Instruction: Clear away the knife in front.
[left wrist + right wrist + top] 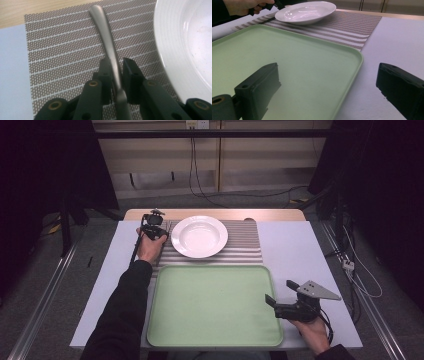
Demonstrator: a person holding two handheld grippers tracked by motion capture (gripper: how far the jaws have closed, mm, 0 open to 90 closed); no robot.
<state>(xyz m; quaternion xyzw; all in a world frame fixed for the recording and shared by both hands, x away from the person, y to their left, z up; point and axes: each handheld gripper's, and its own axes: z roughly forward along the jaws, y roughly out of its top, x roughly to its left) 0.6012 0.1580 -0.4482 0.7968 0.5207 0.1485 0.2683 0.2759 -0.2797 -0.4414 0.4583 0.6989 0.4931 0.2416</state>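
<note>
Here the left gripper (116, 72) clamps the utensil handle (106, 37) at the placemat's (62, 57) left edge; next, lifting; right gripper (329, 92) gapes empty.

We can read no text, label, brand, number or sign anywhere in these pictures.
</note>
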